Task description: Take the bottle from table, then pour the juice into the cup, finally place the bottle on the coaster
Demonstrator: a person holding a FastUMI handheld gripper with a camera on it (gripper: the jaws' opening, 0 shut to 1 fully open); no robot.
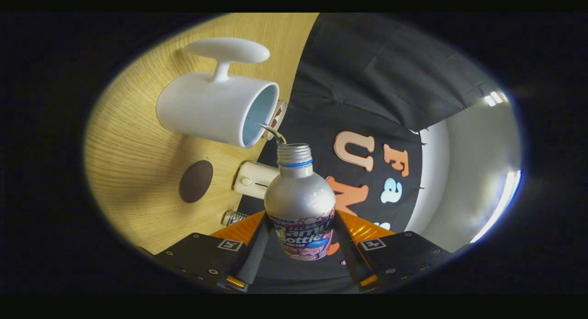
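Tongs (301, 245) clamped on bottle (301, 204), one finger each side of label, jaws only as wide as the body. Bottle long axis straight out from tongs toward 12 o'clock, open neck (294, 154) leading. Thin juice stream (270, 128) arcing from neck to 11 o'clock into white cup (206, 110), mouth facing the neck, rim just beyond it. Pour step looks underway. Dark round coaster (195, 181) on table (133, 172) at 10 o'clock of bottle, apart from cup base; prob. next target: neck back upright, then over to coaster. Small white object (251, 179) lies betw. coaster & bottle; identity unclear.
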